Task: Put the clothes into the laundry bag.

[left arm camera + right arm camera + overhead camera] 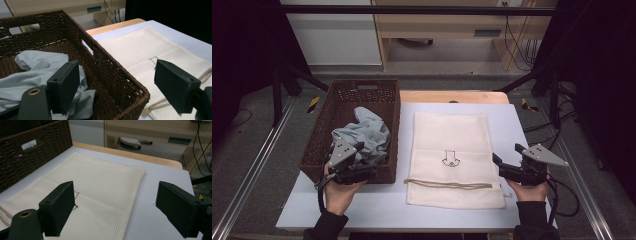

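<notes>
From the high view, the whole cream mesh bag [452,157] is seen flat between the left gripper [362,167] and right gripper [507,160], drawstring nearest the hands. In the left gripper view, wide-parted jaws straddle the wicker basket [110,72] wall, crumpled grey cloth [37,72] inside. In the right gripper view, jaws stand apart over the bag's edge.

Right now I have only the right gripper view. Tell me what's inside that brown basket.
Observer: A crumpled grey-blue cloth lies in the woven basket.
Operator: Report where the left gripper is.
Observer: The left gripper is at the basket's near end, jaws open, holding nothing.
Operator: Describe the bag's near end.
Observer: A drawstring cord runs across the cream bag close to its near edge.
</notes>
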The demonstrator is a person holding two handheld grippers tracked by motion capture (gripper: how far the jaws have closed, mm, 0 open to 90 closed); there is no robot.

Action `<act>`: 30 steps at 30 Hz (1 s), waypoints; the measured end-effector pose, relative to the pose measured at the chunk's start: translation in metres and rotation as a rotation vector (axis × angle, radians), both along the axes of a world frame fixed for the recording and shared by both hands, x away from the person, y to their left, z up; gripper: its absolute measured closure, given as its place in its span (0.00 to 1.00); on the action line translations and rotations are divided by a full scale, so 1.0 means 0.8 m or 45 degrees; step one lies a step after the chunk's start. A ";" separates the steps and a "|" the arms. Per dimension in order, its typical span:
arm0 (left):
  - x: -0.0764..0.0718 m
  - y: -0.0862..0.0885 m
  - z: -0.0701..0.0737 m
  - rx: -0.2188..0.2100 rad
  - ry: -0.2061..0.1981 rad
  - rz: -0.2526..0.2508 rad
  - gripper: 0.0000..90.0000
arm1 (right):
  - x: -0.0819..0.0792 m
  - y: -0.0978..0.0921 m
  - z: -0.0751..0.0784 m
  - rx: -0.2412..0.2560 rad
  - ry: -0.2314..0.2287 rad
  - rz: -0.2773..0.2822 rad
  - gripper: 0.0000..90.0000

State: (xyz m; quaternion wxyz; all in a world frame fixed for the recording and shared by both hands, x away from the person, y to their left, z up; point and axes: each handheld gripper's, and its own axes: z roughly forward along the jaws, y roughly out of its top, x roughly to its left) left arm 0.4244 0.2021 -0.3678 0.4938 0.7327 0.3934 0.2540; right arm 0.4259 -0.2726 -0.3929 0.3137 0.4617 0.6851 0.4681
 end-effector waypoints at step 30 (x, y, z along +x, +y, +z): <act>-0.024 -0.099 -0.041 0.103 0.110 -0.258 0.49 | 0.005 0.076 -0.029 -0.055 0.137 0.217 0.29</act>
